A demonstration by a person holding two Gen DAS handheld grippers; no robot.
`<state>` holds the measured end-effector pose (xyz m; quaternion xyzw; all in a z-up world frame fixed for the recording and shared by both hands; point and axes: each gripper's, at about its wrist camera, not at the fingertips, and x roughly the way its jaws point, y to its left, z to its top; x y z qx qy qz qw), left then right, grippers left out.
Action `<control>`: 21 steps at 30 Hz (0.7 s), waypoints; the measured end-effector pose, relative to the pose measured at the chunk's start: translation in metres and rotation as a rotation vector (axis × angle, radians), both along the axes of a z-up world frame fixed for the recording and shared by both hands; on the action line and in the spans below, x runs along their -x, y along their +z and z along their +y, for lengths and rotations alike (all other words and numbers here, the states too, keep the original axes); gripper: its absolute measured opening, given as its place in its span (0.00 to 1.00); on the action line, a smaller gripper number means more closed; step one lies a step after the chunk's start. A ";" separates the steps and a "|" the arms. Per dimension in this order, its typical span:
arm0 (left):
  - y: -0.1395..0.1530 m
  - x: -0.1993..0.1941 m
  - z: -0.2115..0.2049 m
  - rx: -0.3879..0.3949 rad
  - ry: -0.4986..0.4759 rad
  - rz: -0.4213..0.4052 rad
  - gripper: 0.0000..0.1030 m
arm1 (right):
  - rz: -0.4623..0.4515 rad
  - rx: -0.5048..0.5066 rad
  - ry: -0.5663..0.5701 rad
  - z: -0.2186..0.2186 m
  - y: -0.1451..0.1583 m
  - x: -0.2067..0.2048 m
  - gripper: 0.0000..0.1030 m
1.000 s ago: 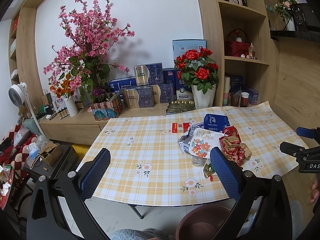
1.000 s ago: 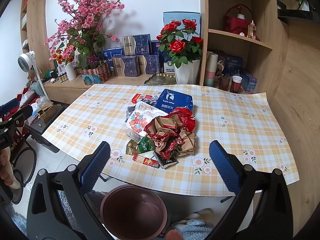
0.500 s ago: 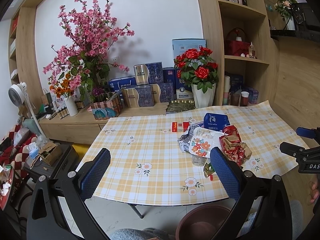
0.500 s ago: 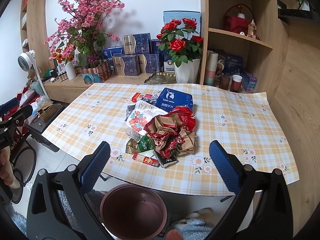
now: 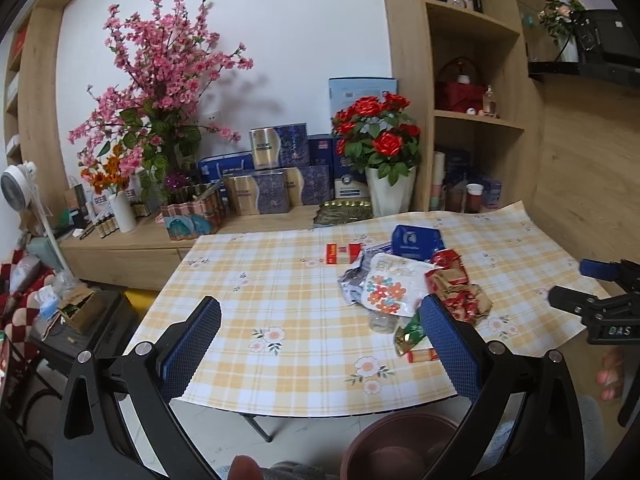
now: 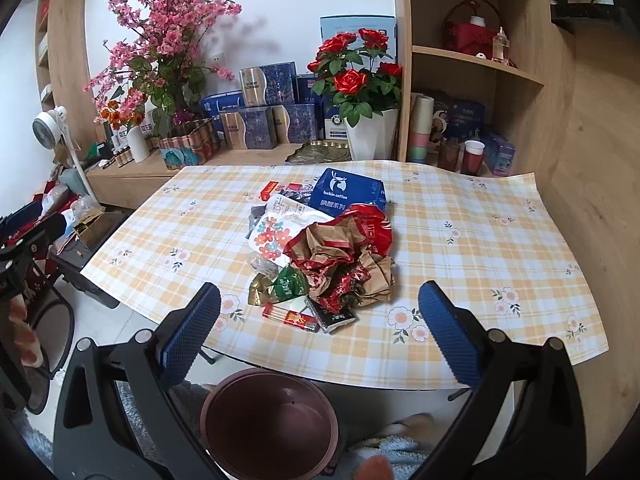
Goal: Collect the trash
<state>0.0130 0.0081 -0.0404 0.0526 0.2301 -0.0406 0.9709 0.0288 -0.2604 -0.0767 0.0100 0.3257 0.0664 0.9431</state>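
Both grippers hang in the air on the near side of the table (image 6: pixel 480 240), short of its front edge and pointing across it toward the shelves. The left gripper (image 5: pixel 320 344) has its jaws spread wide with nothing between them; the right gripper (image 6: pixel 320 332) is spread just as wide and also holds nothing. The trash pile (image 6: pixel 320 256) sits around the middle of the checked cloth: a crumpled red and brown paper bag (image 6: pixel 344 264), a white flowered pouch (image 6: pixel 272 236) touching its left side, a blue coffee box (image 6: pixel 348 192) behind them, and a green wrapper (image 6: pixel 290 284) and a red stick packet (image 6: pixel 290 316) nearest the front edge. From the left gripper's camera its right finger (image 5: pixel 448 348) covers part of the pile's near end, so the small packets there are hard to make out. Below the table's front edge stands a brown bin (image 6: pixel 268 420), mouth up, its rim partly behind the right gripper's fingers and cut off at the bottom of the left view. The cloth lies bare to the left and right of the pile. At the far edge a white vase of red roses (image 6: pixel 360 92) and stacked blue boxes (image 6: pixel 260 120) stand on the sideboard, well apart from the pile.
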 end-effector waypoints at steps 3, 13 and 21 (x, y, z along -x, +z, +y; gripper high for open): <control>-0.005 -0.006 0.001 0.000 0.008 -0.002 0.95 | -0.018 0.015 0.001 -0.001 -0.007 -0.002 0.95; -0.026 -0.035 0.012 0.031 0.067 0.005 0.95 | 0.049 0.182 0.065 0.016 -0.046 -0.033 0.95; -0.053 -0.064 0.025 0.097 0.070 0.100 0.95 | 0.048 0.338 0.185 0.045 -0.080 -0.096 0.95</control>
